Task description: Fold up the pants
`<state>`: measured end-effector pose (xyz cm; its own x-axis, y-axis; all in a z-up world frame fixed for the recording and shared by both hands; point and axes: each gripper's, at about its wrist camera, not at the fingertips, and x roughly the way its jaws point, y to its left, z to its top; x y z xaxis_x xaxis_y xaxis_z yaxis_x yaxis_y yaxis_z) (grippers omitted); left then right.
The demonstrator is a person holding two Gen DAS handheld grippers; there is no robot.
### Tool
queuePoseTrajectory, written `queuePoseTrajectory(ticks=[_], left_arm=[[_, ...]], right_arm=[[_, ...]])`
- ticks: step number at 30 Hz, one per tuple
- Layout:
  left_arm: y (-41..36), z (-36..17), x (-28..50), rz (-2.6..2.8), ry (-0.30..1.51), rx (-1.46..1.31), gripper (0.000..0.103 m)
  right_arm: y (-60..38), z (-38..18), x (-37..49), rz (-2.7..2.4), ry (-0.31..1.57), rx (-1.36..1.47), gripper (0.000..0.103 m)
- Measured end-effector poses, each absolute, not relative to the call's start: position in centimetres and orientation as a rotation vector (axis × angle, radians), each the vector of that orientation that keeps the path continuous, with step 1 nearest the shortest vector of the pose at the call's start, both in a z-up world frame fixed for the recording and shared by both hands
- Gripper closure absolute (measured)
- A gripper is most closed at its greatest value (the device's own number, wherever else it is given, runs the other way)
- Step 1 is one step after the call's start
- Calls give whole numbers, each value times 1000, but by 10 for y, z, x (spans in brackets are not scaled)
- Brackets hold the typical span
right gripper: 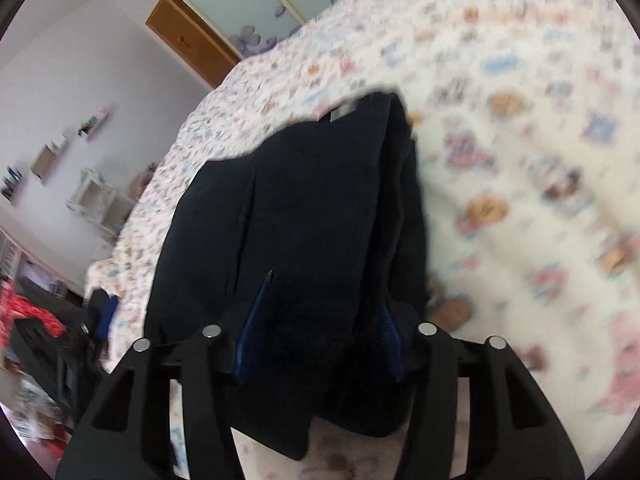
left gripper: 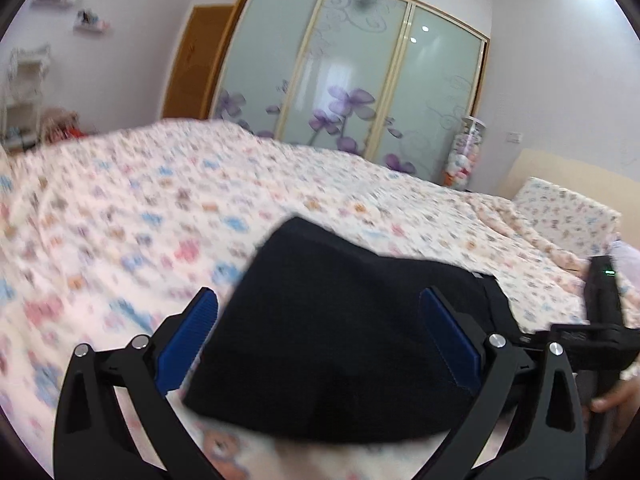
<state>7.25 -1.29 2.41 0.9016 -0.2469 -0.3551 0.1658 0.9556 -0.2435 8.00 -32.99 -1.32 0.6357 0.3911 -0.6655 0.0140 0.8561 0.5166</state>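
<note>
Dark navy pants (left gripper: 312, 264) lie as a folded bundle on the printed bed sheet (left gripper: 132, 216). My left gripper (left gripper: 320, 320) stands open and wide over the near part of the bundle; its left pad sits just off the fabric's edge and its right pad above the cloth. In the right wrist view the pants (right gripper: 304, 184) are bunched up between the blue pads of my right gripper (right gripper: 320, 328), which is shut on the thick stack of layers. A loose edge hangs below it. The right gripper's body (left gripper: 600, 320) and the hand holding it show at the left wrist view's right edge.
The bed fills most of both views, with a pillow (left gripper: 568, 212) at its right. A wardrobe (left gripper: 360, 72) with flowered glass doors stands behind, next to a wooden door (left gripper: 192, 64). Wall shelves (right gripper: 52, 156) and clutter (right gripper: 28, 320) lie beyond the bed's left side.
</note>
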Motion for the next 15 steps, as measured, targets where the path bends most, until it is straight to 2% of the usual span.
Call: queuePoseTrajectory(ticks=[5,9,10,11,12,14,15], left_arm=[[-13,30,97,-233,418,-253,2],[-11,12,113,-279,482,-297,2],[-11,8,115,-288,499,-296,2],[-12,3,119,-286,534,-284,2],[-14,-4,124,-271,591,-263,2],[-19,-19,134,-264,694,-217,2],[-24,-25,135,-253,724,-175,2]], right_arm=[[-353,20,63,220,653,530,50],[-332,18,72,508,650,613,48],[-326,16,76,547,678,610,34],[-319,10,82,563,726,597,25],[-313,-1,89,505,799,561,22],[-314,-19,97,462,855,546,31],[-322,-25,99,455,852,579,40]])
